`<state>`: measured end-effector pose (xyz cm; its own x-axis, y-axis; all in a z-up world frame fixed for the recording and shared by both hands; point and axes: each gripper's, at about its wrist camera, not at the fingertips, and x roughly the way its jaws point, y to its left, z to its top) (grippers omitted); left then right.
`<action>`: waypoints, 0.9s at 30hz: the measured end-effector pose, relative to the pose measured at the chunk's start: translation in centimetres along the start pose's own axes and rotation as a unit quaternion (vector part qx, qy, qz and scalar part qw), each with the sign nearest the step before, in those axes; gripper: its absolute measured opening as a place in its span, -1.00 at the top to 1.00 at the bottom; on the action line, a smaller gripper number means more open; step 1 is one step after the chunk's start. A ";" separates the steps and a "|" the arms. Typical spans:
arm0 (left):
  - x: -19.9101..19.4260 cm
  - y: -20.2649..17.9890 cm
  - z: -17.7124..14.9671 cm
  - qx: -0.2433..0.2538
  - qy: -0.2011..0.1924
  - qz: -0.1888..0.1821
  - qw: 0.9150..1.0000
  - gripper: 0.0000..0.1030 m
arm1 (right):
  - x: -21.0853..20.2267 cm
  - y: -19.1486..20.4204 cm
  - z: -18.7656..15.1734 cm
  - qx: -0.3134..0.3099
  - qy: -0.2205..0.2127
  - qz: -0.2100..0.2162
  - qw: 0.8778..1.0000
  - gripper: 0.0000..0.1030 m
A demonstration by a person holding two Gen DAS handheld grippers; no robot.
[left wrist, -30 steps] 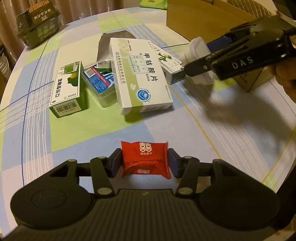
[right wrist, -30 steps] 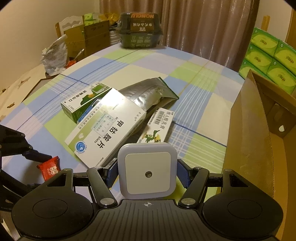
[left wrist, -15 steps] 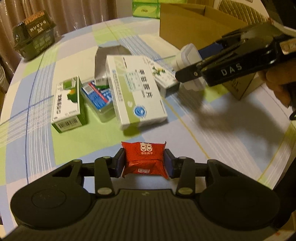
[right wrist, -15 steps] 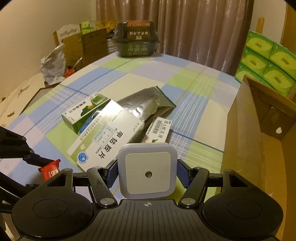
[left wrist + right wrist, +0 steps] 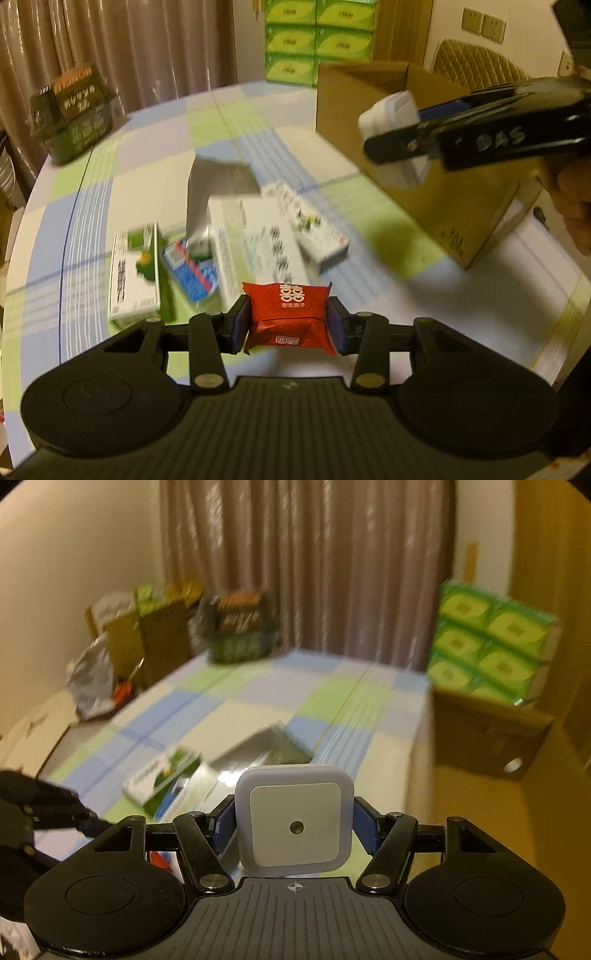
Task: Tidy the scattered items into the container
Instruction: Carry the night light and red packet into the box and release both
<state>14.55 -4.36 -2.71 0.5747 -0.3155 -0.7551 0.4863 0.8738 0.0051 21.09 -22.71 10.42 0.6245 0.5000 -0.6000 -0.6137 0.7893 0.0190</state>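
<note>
My left gripper [image 5: 287,320] is shut on a small red packet [image 5: 288,314] and holds it above the checked tablecloth. The right gripper [image 5: 294,821] is shut on a square white night light [image 5: 294,819]; the left wrist view shows that gripper [image 5: 400,142] and the night light [image 5: 391,110] raised in front of the open cardboard box [image 5: 454,206] at the right. The box wall [image 5: 480,812] fills the right side of the right wrist view. On the table lie a large white medicine box [image 5: 255,243], a green-and-white box [image 5: 135,273], a blue packet [image 5: 192,269], a silver pouch [image 5: 218,184] and a small white carton [image 5: 314,229].
A dark green crate [image 5: 72,114] stands at the table's far left edge. Stacked green tissue packs [image 5: 317,37] and a chair [image 5: 480,66] stand behind the table. A person's hand [image 5: 576,206] holds the right gripper. More boxes and a bag [image 5: 110,664] sit beyond the table's far side.
The left jaws closed onto the red packet and lifted it off the table. The right gripper rose with the night light and tilted up toward the box.
</note>
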 end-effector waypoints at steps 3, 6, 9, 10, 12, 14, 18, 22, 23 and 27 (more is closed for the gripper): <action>-0.3 -0.9 2.0 -0.003 -0.022 -0.005 1.000 0.26 | -2.6 -1.9 1.0 0.017 -0.038 -0.037 0.998 -0.21; -0.7 -2.2 4.1 -0.001 -0.046 -0.016 0.999 0.26 | -4.7 -4.6 1.4 0.053 -0.066 -0.080 0.993 -0.21; -0.9 -4.0 6.1 0.006 -0.068 -0.032 0.997 0.26 | -6.3 -7.2 1.1 0.087 -0.077 -0.118 0.986 -0.21; -0.8 -4.7 6.7 0.009 -0.073 -0.037 0.997 0.26 | -6.8 -8.1 0.9 0.099 -0.078 -0.129 0.984 -0.21; -0.5 -5.9 7.5 0.015 -0.077 -0.045 0.996 0.26 | -7.7 -9.3 0.4 0.117 -0.080 -0.147 0.979 -0.21; -0.1 -6.9 7.9 0.020 -0.077 -0.051 0.996 0.26 | -8.7 -10.2 -0.2 0.128 -0.081 -0.162 0.975 -0.21; 1.0 -9.0 8.7 0.026 -0.072 -0.065 0.995 0.26 | -10.4 -11.4 -1.1 0.136 -0.087 -0.184 0.970 -0.21; 1.4 -10.8 10.0 0.025 -0.085 -0.079 0.993 0.26 | -11.5 -12.3 -1.7 0.149 -0.086 -0.191 0.967 -0.21; 1.5 -11.2 10.3 0.026 -0.088 -0.081 0.992 0.26 | -11.6 -12.5 -1.8 0.152 -0.085 -0.192 0.966 -0.21; 2.1 -13.1 12.0 0.031 -0.102 -0.091 0.990 0.26 | -11.5 -13.0 -2.3 0.160 -0.078 -0.200 0.963 -0.21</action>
<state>17.29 -20.90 3.44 0.5910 -0.5395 -0.5997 0.6300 0.7730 -0.0744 20.79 -39.56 15.26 0.8605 0.1602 -0.4836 -0.1437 0.9870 0.0713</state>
